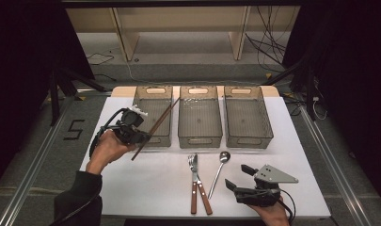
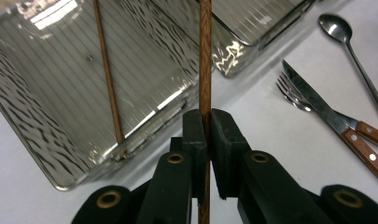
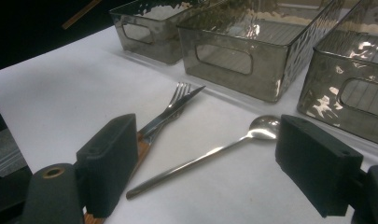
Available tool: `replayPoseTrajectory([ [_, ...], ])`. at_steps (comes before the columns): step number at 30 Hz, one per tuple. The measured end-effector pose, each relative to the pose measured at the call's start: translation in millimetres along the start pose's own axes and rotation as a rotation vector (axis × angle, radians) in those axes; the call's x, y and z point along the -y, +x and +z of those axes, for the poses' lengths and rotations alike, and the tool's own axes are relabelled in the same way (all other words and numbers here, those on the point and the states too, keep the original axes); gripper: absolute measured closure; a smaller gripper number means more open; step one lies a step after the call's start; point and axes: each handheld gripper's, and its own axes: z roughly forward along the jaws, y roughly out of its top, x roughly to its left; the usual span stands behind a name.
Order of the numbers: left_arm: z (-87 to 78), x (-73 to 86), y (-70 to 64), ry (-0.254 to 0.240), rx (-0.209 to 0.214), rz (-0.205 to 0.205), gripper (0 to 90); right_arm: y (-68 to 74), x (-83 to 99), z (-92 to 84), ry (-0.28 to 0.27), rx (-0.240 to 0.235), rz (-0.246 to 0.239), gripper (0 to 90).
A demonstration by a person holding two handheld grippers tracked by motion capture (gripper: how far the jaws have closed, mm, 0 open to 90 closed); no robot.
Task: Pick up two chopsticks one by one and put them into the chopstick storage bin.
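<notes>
Left gripper (image 1: pixel 137 136) clenched on one wooden chopstick (image 2: pixel 205 70), held slanting over the near end of the leftmost bin (image 1: pixel 142 101). A second chopstick (image 2: pixel 108 79) lies inside that bin. Middle bin (image 1: pixel 183 127) just right of it, third bin (image 1: pixel 265 127) further right. Fork (image 1: pixel 193 162), knife (image 1: pixel 201 181), spoon (image 1: pixel 219 167) lie in front of the middle bin. Right gripper (image 1: pixel 236 176) released, jaws wide, just right of the spoon.
</notes>
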Motion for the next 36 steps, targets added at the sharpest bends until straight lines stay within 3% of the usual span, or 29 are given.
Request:
replayPoseTrajectory([
  [11, 1.9, -20.1, 22.5, -0.064, -0.02, -0.015, 84.5, -0.4, 0.0, 0.1, -0.003, -0.001, 0.002, 21.9],
  [15, 5.8, -25.9, 29.9, -0.089, -0.043, -0.031, 84.5, -0.3, 0.0, 0.1, -0.004, -0.002, 0.003, 21.9],
  [22, 12.6, -36.5, 41.8, -0.11, -0.09, -0.015, 84.5, -0.8, 0.1, -0.1, -0.004, -0.002, 0.003, 21.9],
  [36, 33.7, -37.3, 65.9, -0.102, -0.136, -0.049, 84.3, -1.0, 0.3, -0.3, -0.004, -0.004, 0.004, 21.9],
])
